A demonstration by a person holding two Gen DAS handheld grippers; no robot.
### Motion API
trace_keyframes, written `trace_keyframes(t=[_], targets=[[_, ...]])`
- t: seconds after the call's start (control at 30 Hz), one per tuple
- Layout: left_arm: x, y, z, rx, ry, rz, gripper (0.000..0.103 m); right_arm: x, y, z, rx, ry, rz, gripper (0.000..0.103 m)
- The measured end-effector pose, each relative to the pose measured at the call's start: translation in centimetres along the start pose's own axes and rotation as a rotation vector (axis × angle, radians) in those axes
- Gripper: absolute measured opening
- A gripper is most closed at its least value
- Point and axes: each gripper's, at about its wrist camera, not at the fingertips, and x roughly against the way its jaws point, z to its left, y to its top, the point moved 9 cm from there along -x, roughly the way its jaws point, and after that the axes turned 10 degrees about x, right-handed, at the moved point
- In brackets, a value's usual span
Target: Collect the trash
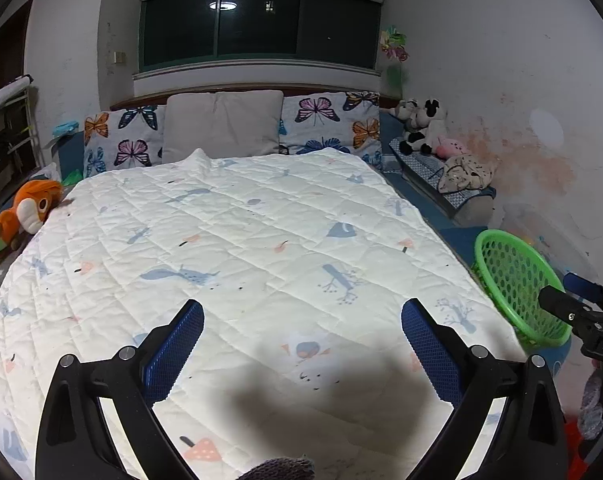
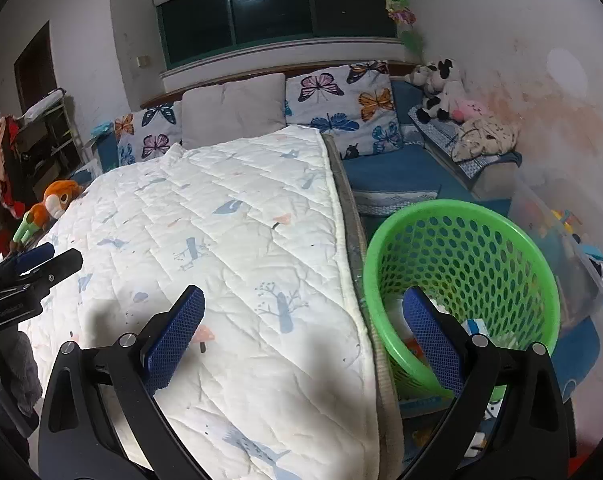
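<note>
A green perforated basket (image 2: pixel 473 248) stands on the blue sheet at the right side of the bed, with white and orange scraps (image 2: pixel 477 328) in its bottom. It also shows at the right edge of the left wrist view (image 1: pixel 513 280). My left gripper (image 1: pixel 301 316) is open and empty above the white quilt (image 1: pixel 229 240). My right gripper (image 2: pixel 303 304) is open and empty, its left finger over the quilt (image 2: pixel 221 232) and its right finger (image 2: pixel 425 320) in front of the basket. Each gripper shows in the other's view, the right gripper (image 1: pixel 581 308) and the left gripper (image 2: pixel 33 272).
Butterfly pillows (image 1: pixel 329 120) and a grey pillow (image 1: pixel 221 124) lie at the headboard. An orange plush toy (image 1: pixel 25 212) lies at the bed's left edge. Stuffed animals (image 1: pixel 421 124) and a cloth sit at the right wall. A clear storage bin (image 2: pixel 561 240) stands behind the basket.
</note>
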Motion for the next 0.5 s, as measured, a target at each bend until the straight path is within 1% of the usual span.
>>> trace_keyframes(t=[0.5], targets=[[0.3,-0.2,1.8,0.028,0.033,-0.006,0.096,-0.4,0.1,1.2,0.021,0.008,0.003,0.099]])
